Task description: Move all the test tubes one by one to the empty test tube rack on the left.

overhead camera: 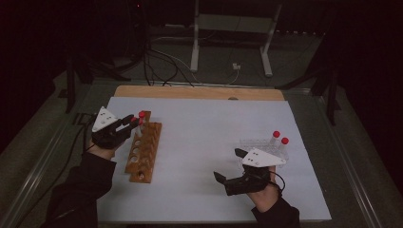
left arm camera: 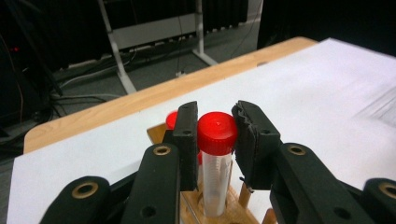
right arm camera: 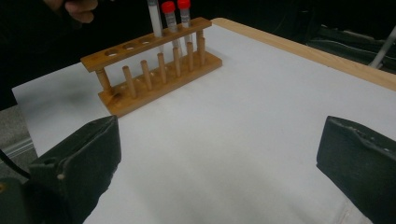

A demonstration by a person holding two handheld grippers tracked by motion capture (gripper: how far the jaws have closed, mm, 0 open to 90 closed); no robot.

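The red-capped tube [left arm camera: 216, 154] stands in the wooden rack [overhead camera: 143, 151] near the tabletop's left edge, its cap pinched by the left gripper [left arm camera: 215, 135]. Its foot seems partly seated; letting go early could tip it. The right gripper [overhead camera: 227, 165] hangs spread, idle

White sheet [overhead camera: 199, 156] lies open between wooden rack [overhead camera: 145, 152] and clear rack [overhead camera: 259, 145].
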